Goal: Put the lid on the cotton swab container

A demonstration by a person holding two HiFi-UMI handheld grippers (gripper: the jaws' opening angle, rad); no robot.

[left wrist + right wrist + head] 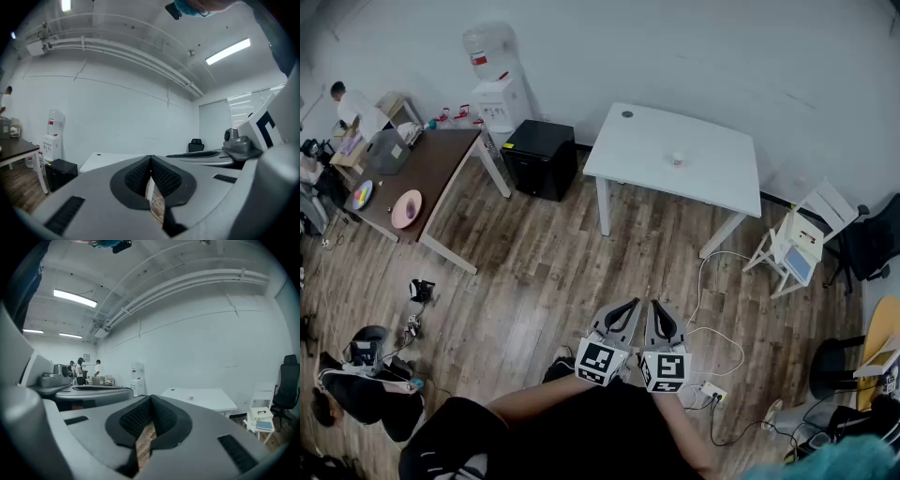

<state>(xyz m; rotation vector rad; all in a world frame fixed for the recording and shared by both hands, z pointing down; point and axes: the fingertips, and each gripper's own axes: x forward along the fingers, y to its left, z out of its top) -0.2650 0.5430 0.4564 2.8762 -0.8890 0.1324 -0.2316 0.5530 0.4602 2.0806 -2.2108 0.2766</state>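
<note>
Left claw (634, 303) and right claw (657, 304) are both pinched closed on nothing, side by side. The small pinkish cotton swab container (678, 158) sits on the white rectangular desk (717, 155), at 12 o'clock from them.

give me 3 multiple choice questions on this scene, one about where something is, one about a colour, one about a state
1. The small container stands on:
A. the white table
B. the floor
C. a chair

2. The cabinet beside the water dispenser is:
A. white
B. black
C. brown

3. The left gripper and right gripper are:
A. both open
B. both shut, empty
C. one shut on a lid

Answers:
1 A: the head view shows it on the white tabletop, far from both grippers.
2 B: it is a black box against the wall.
3 B: in each gripper view the pads meet with nothing between them.
</note>
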